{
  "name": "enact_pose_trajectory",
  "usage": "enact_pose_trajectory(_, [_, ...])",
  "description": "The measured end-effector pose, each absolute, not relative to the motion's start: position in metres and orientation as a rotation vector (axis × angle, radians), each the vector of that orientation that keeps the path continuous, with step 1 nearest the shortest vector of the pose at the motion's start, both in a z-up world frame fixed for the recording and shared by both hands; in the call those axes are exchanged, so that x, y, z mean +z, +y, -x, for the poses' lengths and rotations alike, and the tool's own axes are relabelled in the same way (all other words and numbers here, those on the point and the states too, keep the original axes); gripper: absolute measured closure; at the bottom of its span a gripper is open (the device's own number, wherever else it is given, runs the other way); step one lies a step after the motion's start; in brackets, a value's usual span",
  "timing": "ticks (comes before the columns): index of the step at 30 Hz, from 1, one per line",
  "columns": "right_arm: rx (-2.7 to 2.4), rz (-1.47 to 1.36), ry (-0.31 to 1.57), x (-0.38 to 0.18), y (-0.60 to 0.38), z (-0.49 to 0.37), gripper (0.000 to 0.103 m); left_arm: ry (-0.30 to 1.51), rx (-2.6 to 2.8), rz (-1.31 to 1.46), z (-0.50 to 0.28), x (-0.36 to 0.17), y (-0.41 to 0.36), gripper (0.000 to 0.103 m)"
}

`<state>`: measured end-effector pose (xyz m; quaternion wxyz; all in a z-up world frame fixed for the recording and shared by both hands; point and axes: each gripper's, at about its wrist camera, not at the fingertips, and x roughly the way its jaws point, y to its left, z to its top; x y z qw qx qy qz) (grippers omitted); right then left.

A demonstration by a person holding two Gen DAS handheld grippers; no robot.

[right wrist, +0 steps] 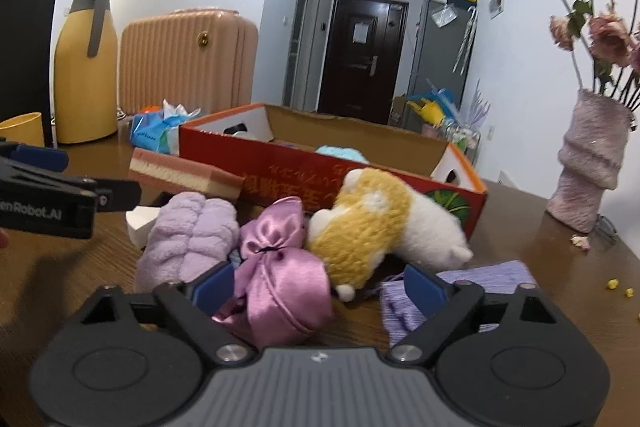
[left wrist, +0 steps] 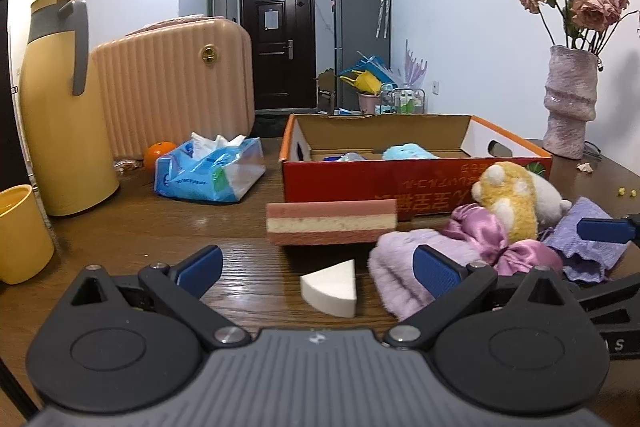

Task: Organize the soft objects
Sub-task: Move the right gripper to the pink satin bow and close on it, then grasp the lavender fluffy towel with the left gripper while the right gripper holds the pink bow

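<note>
My left gripper (left wrist: 318, 271) is open just above the wooden table, with a white wedge sponge (left wrist: 328, 289) lying between its fingers, untouched. Behind the wedge lies a pink-and-cream layered sponge (left wrist: 332, 223). My right gripper (right wrist: 316, 279) is open around a pink satin pouch (right wrist: 280, 287); its left pad brushes the pouch and its right pad stands clear. Around the pouch sit a lilac fluffy towel (right wrist: 188, 239), a yellow-and-white plush (right wrist: 360, 227) and a purple cloth (right wrist: 480, 279). Behind the pile stands a red cardboard box (right wrist: 304, 179), and inside it is a light blue plush (left wrist: 408, 151).
At the left stand a yellow thermos (left wrist: 60, 107), a yellow cup (left wrist: 20, 235), a pink suitcase (left wrist: 176, 87), an orange (left wrist: 158, 153) and a blue tissue pack (left wrist: 208, 171). A vase of dried roses (left wrist: 570, 107) stands at the right, with crumbs (right wrist: 618, 287) near it.
</note>
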<state>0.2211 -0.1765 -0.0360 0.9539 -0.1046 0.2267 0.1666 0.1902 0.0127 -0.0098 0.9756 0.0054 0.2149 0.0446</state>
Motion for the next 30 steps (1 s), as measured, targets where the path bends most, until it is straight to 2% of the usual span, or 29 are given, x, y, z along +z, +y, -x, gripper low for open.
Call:
enact_pose_trajectory(3, [0.359, 0.199, 0.485, -0.037, -0.172, -0.226, 0.023, 0.436, 0.100, -0.008, -0.191, -0.010, 0.022, 0.000])
enact_pose_trajectory(5, [0.378, 0.201, 0.509, -0.039, -0.167, -0.230, 0.036, 0.440, 0.107, -0.008, -0.192, -0.011, 0.026, 0.000])
enact_pose_trajectory(6, [0.387, 0.201, 0.520, -0.040, -0.165, -0.232, 0.038, 0.442, 0.109, -0.007, -0.192, -0.011, 0.028, 0.000])
enact_pose_trajectory(8, [0.411, 0.196, 0.545, -0.041, -0.160, -0.235, 0.052, 0.446, 0.113, -0.004, -0.193, -0.012, 0.032, 0.000])
enact_pose_trajectory(11, [0.442, 0.193, 0.584, -0.044, -0.153, -0.240, 0.059, 0.448, 0.115, 0.002, -0.193, -0.011, 0.035, 0.000])
enact_pose_trajectory(20, [0.483, 0.193, 0.568, -0.042, -0.151, -0.232, 0.070, 0.445, 0.102, -0.006, -0.192, -0.011, 0.032, 0.000])
enact_pose_trajectory(30, [0.465, 0.171, 0.478, -0.033, -0.159, -0.221, 0.072, 0.449, 0.106, -0.005, -0.193, -0.012, 0.032, 0.000])
